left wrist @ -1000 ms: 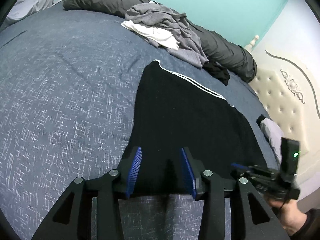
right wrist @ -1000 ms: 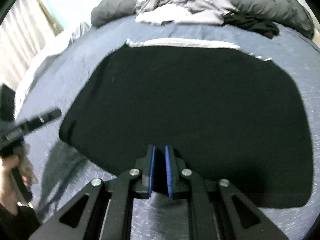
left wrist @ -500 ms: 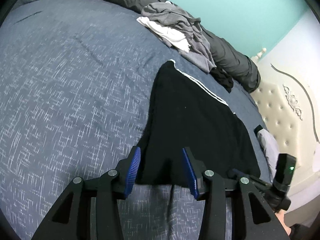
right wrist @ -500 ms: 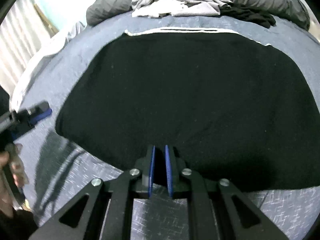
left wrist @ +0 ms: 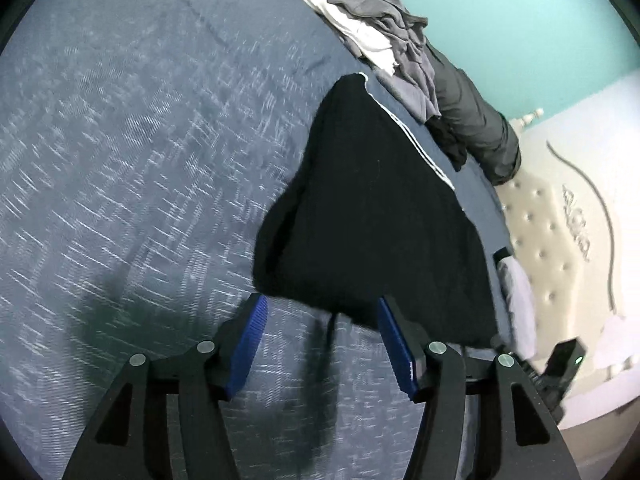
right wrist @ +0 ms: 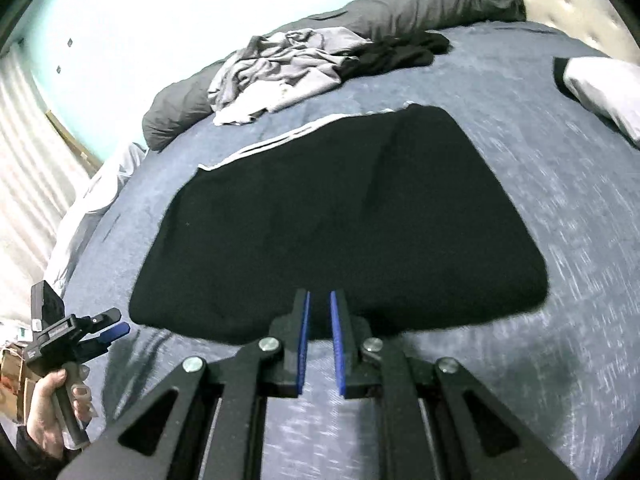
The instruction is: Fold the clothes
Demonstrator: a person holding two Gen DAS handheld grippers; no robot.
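A black garment (left wrist: 372,208) with white stripes along its far edge lies spread on the blue-grey bed cover (left wrist: 120,160). My left gripper (left wrist: 322,302) hovers at its near corner, jaws opening. The fabric edge and a dangling cord sit just beyond the blue pads (left wrist: 248,344), which do not press on it. In the right wrist view the garment (right wrist: 340,220) fills the middle. My right gripper (right wrist: 320,308) is nearly closed, with the garment's near edge pinched and slightly lifted at its tips. The left gripper (right wrist: 116,322), held by a hand, is at the lower left.
A heap of grey and white clothes (left wrist: 372,20) lies at the far side against a dark grey rolled duvet (left wrist: 472,112). A cream tufted headboard (left wrist: 560,240) stands to the right. A pale folded item (right wrist: 600,88) rests near the headboard end.
The left jaws have spread wider and the garment's corner has slipped out from between them. The right gripper has moved sideways with the near edge in it; both views have rolled.
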